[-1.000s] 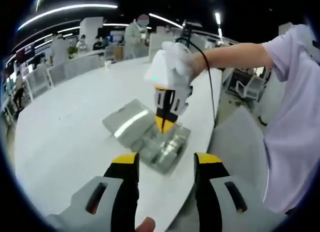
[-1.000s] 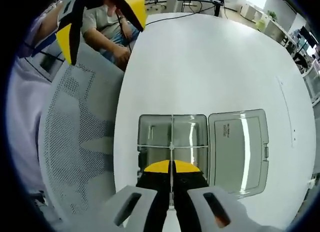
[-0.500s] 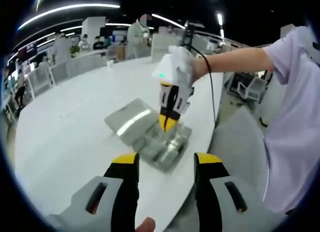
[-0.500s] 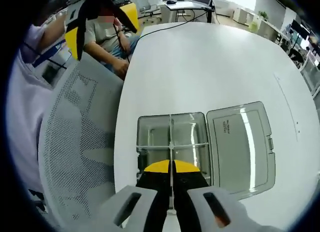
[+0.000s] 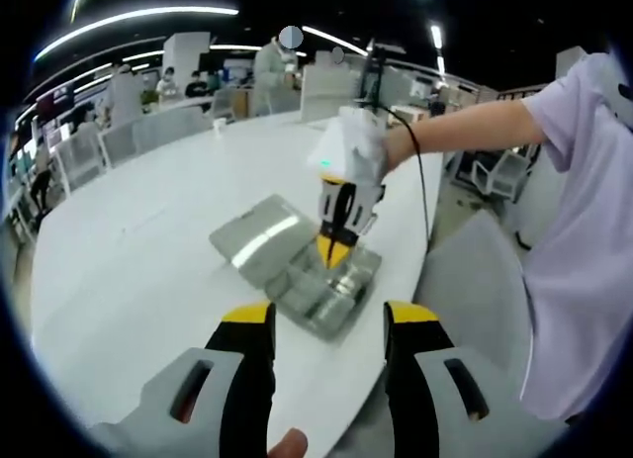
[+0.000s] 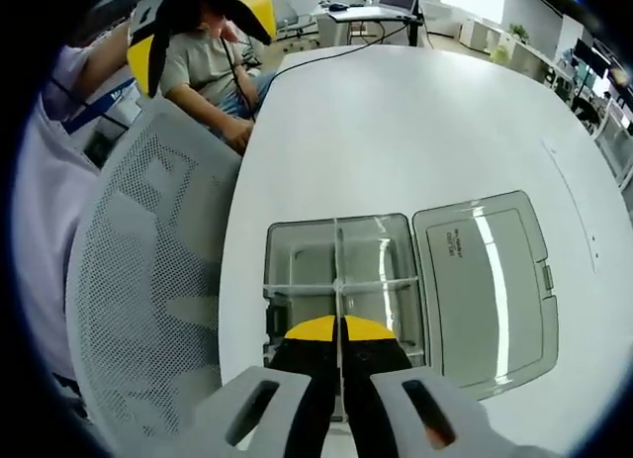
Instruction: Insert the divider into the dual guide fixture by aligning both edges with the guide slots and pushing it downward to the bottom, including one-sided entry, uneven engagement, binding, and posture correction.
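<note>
Right gripper view, right gripper [image 6: 339, 331] pinching divider [image 6: 338, 280], lid [image 6: 485, 280] label unreadable

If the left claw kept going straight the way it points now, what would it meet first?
Probably the clear compartment box on the white table, just ahead of the open left claw; the right claw stands over it. Depth is uncertain.

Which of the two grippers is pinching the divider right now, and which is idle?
The right gripper, jaws shut on the thin clear divider over the box. The left gripper hangs open, apart.
</note>
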`<control>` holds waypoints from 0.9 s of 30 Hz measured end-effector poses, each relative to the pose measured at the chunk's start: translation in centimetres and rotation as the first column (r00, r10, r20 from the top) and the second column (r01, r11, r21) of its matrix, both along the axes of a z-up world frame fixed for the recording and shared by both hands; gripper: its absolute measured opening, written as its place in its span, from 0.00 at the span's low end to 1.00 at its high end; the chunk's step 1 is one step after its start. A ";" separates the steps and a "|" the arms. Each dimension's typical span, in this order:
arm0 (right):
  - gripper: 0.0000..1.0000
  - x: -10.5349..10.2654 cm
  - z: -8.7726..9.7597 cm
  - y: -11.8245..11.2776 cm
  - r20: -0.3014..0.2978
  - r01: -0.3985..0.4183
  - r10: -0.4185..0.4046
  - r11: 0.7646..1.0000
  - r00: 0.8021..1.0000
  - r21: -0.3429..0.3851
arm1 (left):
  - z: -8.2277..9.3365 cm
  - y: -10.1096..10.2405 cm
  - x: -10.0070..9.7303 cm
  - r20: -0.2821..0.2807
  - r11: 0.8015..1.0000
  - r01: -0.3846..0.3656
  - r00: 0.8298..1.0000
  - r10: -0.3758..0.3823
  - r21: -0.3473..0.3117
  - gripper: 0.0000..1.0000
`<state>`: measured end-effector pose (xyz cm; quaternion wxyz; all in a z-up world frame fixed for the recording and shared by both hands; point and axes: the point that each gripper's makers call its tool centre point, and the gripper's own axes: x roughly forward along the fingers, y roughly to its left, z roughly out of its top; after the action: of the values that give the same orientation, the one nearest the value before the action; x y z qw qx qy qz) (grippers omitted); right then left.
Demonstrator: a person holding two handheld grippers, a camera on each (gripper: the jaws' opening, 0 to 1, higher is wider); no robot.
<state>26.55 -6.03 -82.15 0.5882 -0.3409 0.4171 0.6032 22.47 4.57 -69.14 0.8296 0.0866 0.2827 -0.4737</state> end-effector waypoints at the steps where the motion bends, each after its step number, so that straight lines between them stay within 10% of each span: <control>1: 0.00 0.0 -0.2 0.0 0.000 0.001 -0.001 1.000 1.000 -0.001 | 0.0 0.1 0.0 0.000 1.000 -0.001 1.000 0.001 0.001 0.42; 27: 0.00 0.2 -2.2 0.1 -0.007 -0.004 0.004 0.999 1.000 -0.040 | -0.3 0.7 0.1 -0.009 1.000 -0.016 1.000 0.016 0.003 0.42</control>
<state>26.73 -5.92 -84.38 0.5785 -0.3511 0.4305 0.5972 22.61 5.28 -69.43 0.8319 0.0835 0.2880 -0.4670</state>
